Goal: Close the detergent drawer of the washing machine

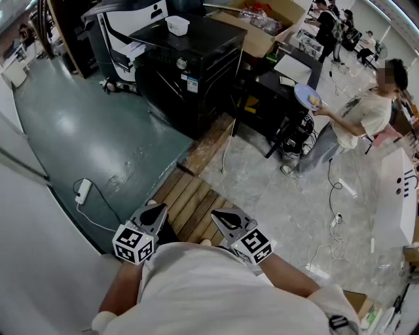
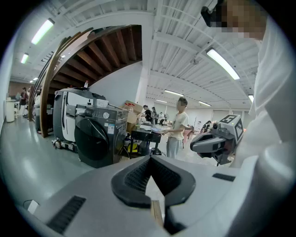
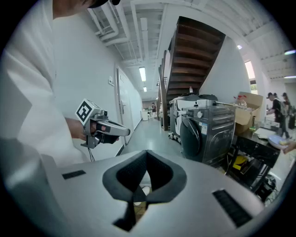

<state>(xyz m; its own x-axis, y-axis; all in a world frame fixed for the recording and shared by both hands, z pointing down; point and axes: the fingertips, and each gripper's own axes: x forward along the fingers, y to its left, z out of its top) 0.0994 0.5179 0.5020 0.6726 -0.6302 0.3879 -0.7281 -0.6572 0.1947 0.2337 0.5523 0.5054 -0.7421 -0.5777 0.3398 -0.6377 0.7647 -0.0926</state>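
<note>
Standing on a wooden slat platform (image 1: 190,199), the person holds both tools close to the body, tipped slightly downward and facing out into the room. The left hand-held gripper (image 1: 157,209) has its jaws pressed together with nothing between them; its own view shows the dark ribbed pads meeting at their tips. The right hand-held gripper (image 1: 221,216) is likewise closed on nothing, its pads meeting at the tip in its own view. The two sit side by side, near each other but not touching, and each shows in the other's camera.

The washing machine (image 1: 190,72), a dark front-loader with a round door, stands well apart from both grippers, across a stretch of grey-green floor (image 1: 85,124). Its detergent drawer is too small at this range to tell whether it is pulled out or pushed in. A white container (image 1: 177,25) rests on the machine's top. A white appliance (image 1: 127,29) stands just behind it, and a cardboard box (image 1: 272,16) sits beyond. To the machine's right is a black surface (image 1: 278,85), and beside it another person (image 1: 357,121) stands holding a plate (image 1: 306,96). A white power strip (image 1: 83,190) lies on the floor near the wall at left.
</note>
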